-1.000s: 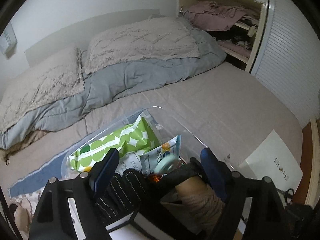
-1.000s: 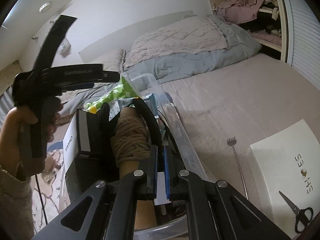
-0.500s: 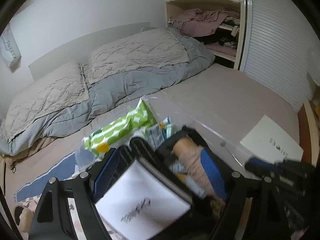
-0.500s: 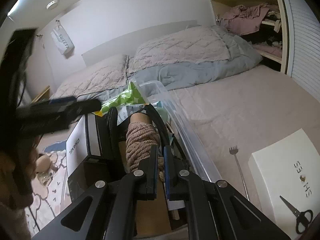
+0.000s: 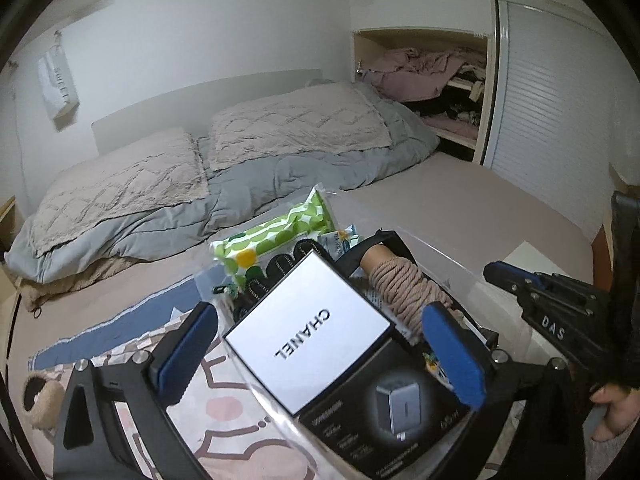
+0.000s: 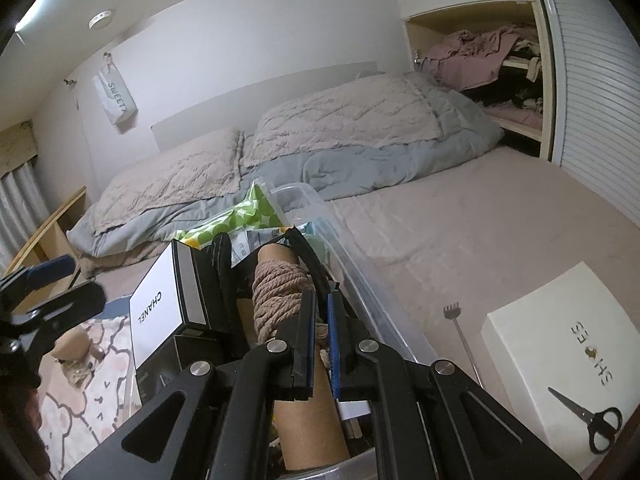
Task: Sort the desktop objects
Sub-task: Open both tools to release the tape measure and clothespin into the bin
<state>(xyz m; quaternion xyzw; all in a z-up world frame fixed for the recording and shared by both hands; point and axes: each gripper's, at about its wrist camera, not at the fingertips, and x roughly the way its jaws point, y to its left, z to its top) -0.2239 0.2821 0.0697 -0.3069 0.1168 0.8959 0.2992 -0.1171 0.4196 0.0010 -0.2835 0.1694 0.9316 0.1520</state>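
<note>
Left gripper [image 5: 320,344]: jaws opening wide, nothing pinched; the blue pads stand on either side of the white CHANEL box [image 5: 308,332] without touching it.
Right gripper [image 6: 319,344]: fingers pressed together, nothing between the pads, poised over the rope spool.
Rope spool [image 6: 280,300]: cardboard tube wound with tan rope, lying in the clear bin just ahead of the shut fingers.
CHANEL box: on top of a black box [image 5: 384,408] at the bin's left side.
Clear bin [image 6: 360,280]: on the bed, crowded; also holds a green dotted pack [image 5: 276,232] and a black glove [image 5: 280,268].
Right of the bin: a back scratcher [image 6: 460,336] on the sheet, then a white shoe box [image 6: 560,344] with scissors [image 6: 588,420] on its lid.
Left of the bin: a patterned mat [image 5: 216,420].
Beyond: pillows and a grey duvet [image 5: 280,176].
</note>
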